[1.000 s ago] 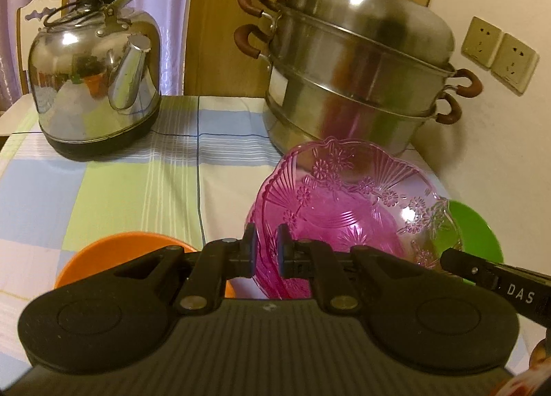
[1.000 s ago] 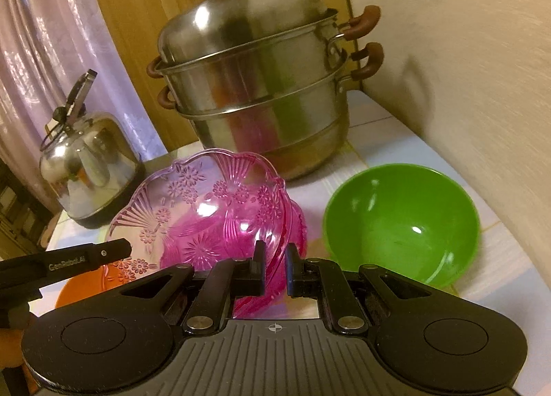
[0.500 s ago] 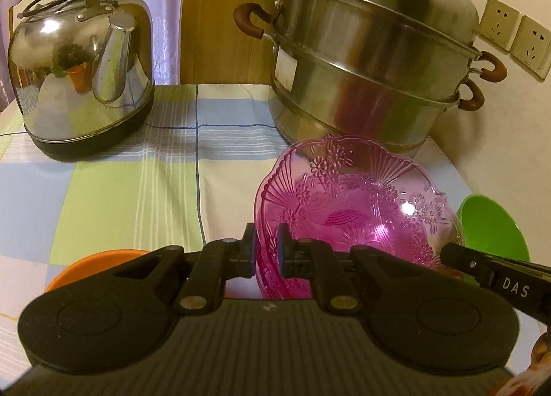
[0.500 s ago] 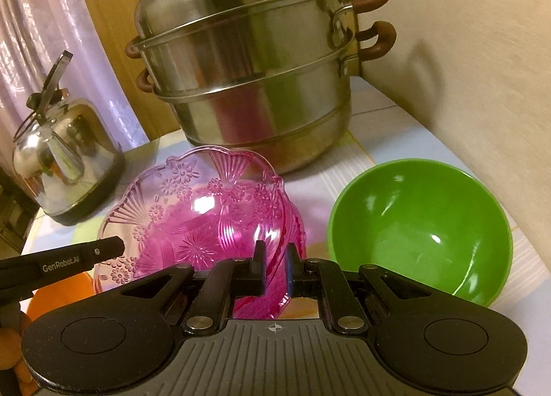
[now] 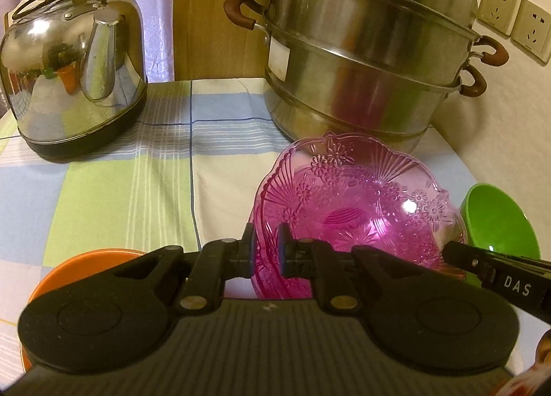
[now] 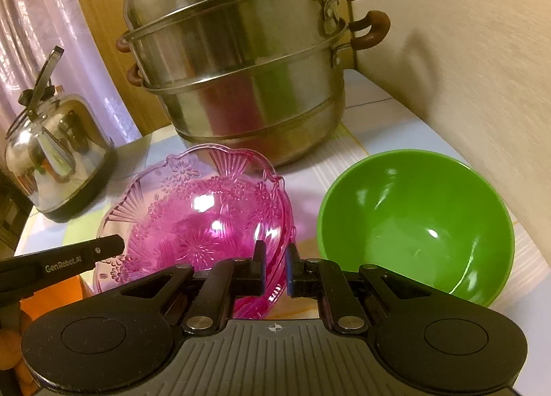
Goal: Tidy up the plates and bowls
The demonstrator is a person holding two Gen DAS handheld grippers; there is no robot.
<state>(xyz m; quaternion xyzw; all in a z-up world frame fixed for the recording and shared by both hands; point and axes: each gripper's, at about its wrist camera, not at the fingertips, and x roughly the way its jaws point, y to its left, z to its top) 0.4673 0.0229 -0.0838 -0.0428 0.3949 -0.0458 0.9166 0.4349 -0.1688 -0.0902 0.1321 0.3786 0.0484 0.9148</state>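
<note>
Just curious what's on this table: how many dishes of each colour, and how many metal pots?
Pink dish: 1
Green bowl: 1
Orange dish: 1
Steel steamer pot: 1
Steel kettle: 1
Total: 5

Three bowls: one pink glass bowl (image 5: 358,210), one green bowl (image 6: 416,227), one orange bowl (image 5: 86,265); one kettle (image 5: 72,86); one stacked steamer pot (image 5: 365,62); two wall sockets (image 5: 513,20)

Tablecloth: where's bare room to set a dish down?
Free: the checked tablecloth between kettle and steamer pot, reaching toward the orange dish. Crowded: right side, pink bowl beside green bowl, below the pot.
</note>
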